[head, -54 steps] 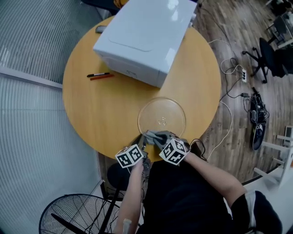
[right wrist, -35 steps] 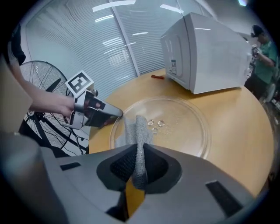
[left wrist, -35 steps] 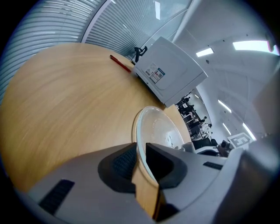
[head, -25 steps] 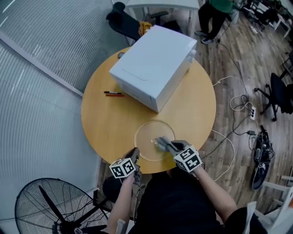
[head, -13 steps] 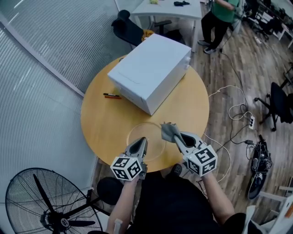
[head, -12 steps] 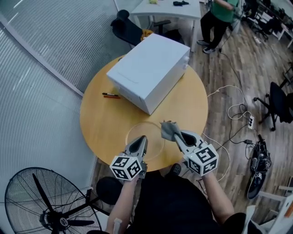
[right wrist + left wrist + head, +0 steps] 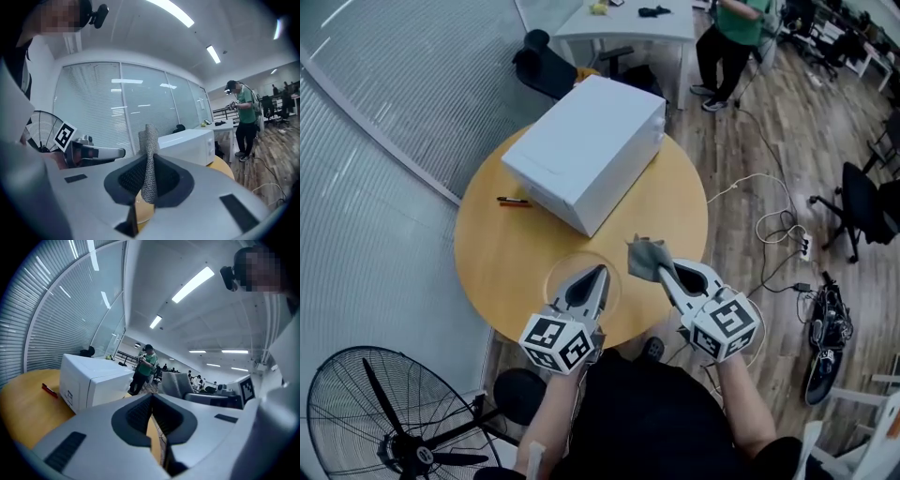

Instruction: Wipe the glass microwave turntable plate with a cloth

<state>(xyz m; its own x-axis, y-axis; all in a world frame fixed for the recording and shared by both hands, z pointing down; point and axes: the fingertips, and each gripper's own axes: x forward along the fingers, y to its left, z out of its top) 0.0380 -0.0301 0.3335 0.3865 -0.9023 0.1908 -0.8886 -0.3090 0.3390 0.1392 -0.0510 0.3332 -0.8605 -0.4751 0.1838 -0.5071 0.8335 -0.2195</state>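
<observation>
Head view, right gripper [image 7: 662, 271] clamps cloth [image 7: 644, 257], left gripper [image 7: 601, 270] fingers [image 7: 587, 287] together (over plate [image 7: 552, 278])

Head view looks steeply down; both low views share the microwave [image 7: 586, 150].

The round yellow wooden table [image 7: 675, 206] has a big white microwave [image 7: 581, 150] on its far side. Just left of the microwave lie two pens [image 7: 514, 201], one black and one red, side by side. In front of the microwave, near the table's close edge, lies a clear glass plate [image 7: 558, 277].
</observation>
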